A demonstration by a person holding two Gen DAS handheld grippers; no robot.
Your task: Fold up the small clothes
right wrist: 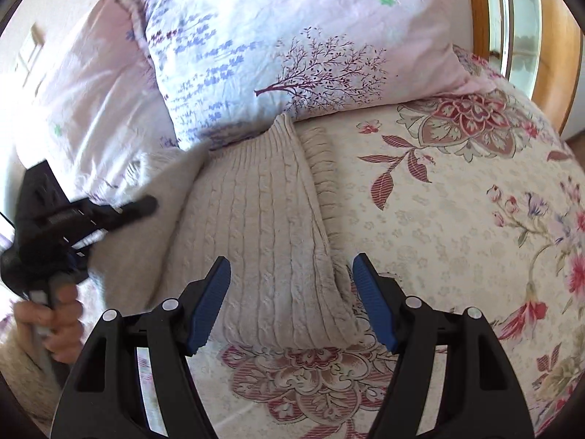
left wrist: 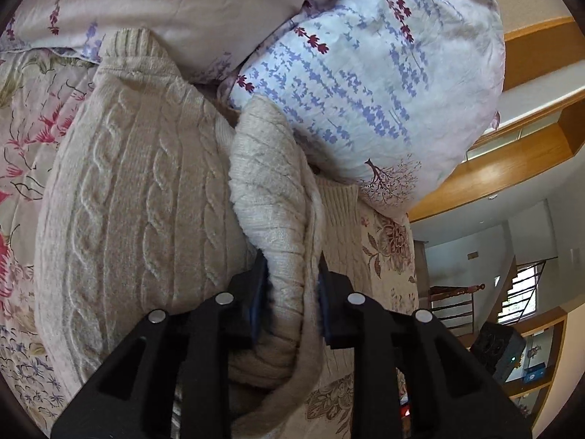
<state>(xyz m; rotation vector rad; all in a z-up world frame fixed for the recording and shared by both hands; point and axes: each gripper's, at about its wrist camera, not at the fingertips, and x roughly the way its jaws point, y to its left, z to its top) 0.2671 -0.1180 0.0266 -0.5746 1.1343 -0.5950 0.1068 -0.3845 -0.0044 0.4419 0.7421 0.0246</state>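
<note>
Your left tongs (left wrist: 292,285) are clamped on a bunched fold of the cream cable-knit sweater (left wrist: 146,201), the blue pads (left wrist: 257,300) pressing the knit from both sides. The sweater lies on the floral bedspread (left wrist: 384,241), its far end against the lavender-print pillow (left wrist: 365,73).

Your right tongs (right wrist: 290,300) stand wide open, holding nothing. They hover low over the near end of a folded sweater sleeve (right wrist: 267,226), pointing along it toward the pillow.

In the right wrist view your left hand (right wrist: 55,322) grips the other tool's handle at the left edge, fingers wrapped round it, the tool blurred.
</note>
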